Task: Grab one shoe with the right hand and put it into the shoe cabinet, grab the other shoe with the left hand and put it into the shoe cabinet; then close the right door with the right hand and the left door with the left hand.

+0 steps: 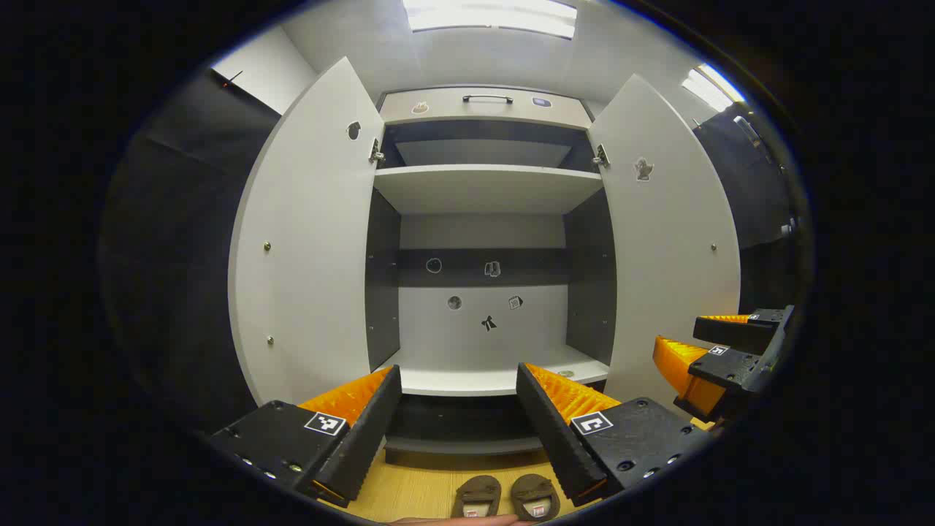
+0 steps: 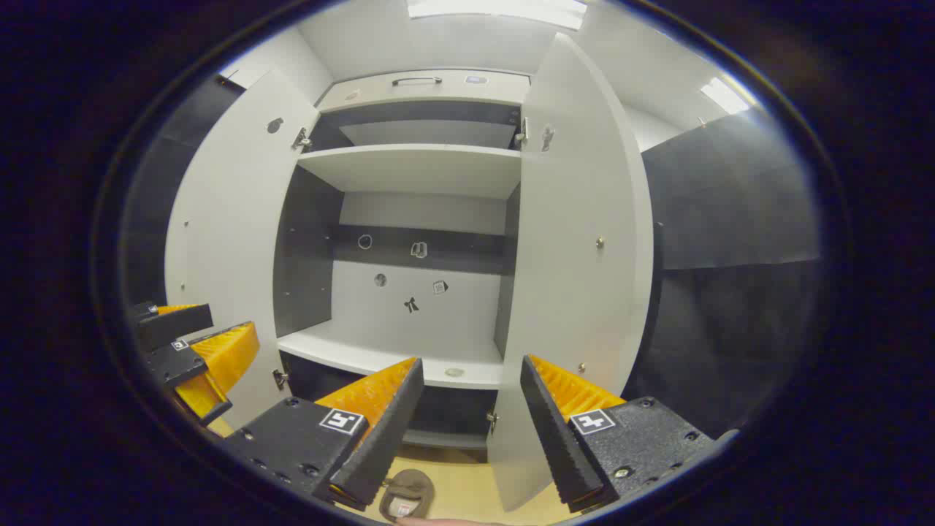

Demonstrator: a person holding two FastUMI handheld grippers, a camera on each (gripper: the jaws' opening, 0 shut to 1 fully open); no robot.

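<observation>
- Shoe cabinet (image 1: 482, 190): smooth pale panels, flat shelves, both doors swung wide.
- Shoes (image 1: 504, 497): brown, soft, rounded pair, side by side on wood-grain floor (image 1: 416, 489) before cabinet.
- Left tool (image 1: 459, 416): released, ridged fingers apart.
- Right tool (image 2: 471, 409): released likewise.
</observation>
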